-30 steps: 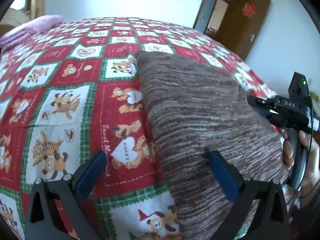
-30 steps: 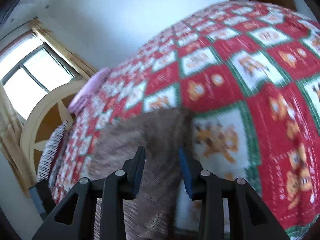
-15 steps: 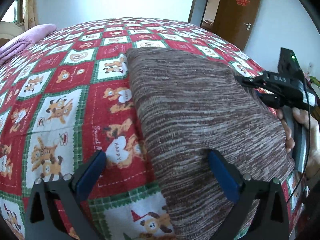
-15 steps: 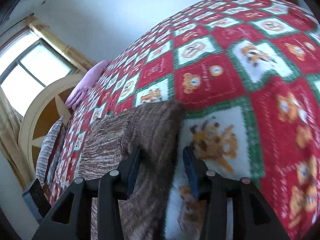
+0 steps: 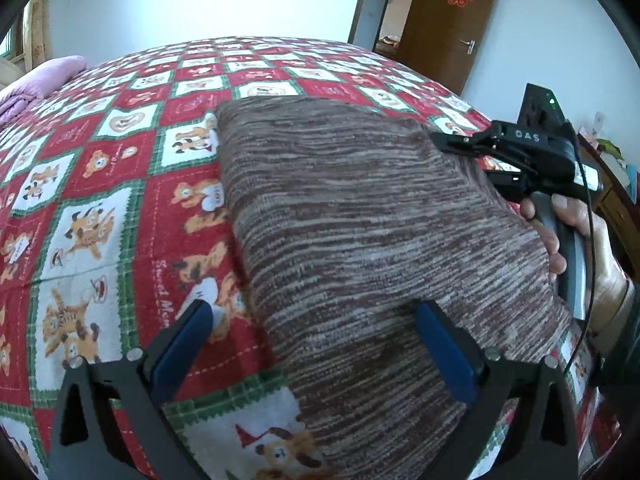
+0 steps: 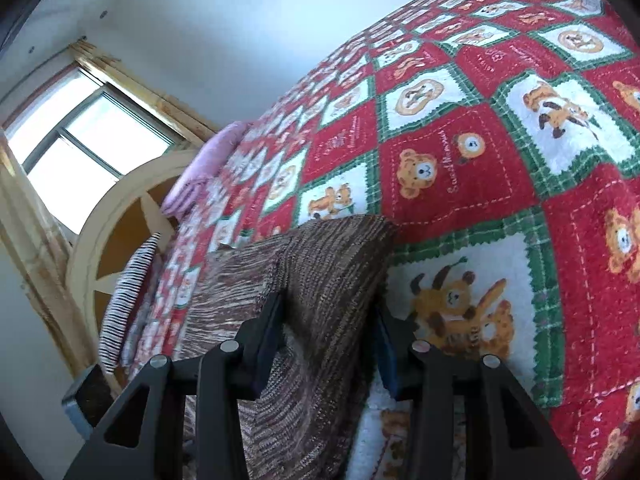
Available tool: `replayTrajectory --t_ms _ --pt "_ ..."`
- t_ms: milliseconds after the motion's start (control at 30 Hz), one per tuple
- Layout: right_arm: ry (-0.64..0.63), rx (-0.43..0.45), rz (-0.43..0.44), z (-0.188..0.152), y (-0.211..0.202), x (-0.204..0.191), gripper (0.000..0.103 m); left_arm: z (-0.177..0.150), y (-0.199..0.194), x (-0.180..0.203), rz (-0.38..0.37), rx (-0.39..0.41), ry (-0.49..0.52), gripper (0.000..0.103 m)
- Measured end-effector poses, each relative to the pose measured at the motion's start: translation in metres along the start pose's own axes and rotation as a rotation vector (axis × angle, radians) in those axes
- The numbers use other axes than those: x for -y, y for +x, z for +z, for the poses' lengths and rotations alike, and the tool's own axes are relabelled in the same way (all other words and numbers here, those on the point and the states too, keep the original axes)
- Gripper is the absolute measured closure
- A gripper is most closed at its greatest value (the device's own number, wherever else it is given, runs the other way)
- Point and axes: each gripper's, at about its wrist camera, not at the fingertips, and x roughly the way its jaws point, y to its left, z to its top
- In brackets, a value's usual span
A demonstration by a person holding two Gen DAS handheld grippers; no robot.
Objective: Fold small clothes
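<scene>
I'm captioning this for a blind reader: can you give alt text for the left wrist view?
A folded brown striped knit garment lies on a red teddy-bear quilt, the open left gripper straddling its near edge. The right gripper sits at its far right edge.

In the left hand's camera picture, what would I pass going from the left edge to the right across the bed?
Pink pillow → teddy-bear quilt → brown knitted garment → right gripper at its edge → the hand holding it.
</scene>
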Motion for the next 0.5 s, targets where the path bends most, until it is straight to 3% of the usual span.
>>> replayTrajectory --t_ms 200,300,400,500 --pt "0.024 0.067 -0.046 -0.008 -0.011 0.002 0.065 -0.002 -0.002 0.0 -0.01 -0.009 0.005 0.0" --pt "0.066 0.114 -0.053 -0.011 -0.025 0.009 0.065 -0.005 -0.008 0.0 -0.011 0.009 0.008 0.009" --pt "0.133 0.166 -0.044 -0.016 -0.039 0.021 0.065 -0.005 -0.01 -0.013 -0.018 0.022 -0.066 0.011" --pt "0.146 0.139 -0.014 -0.015 -0.038 0.024 0.063 -0.004 -0.011 -0.024 -0.07 0.043 -0.132 0.011"
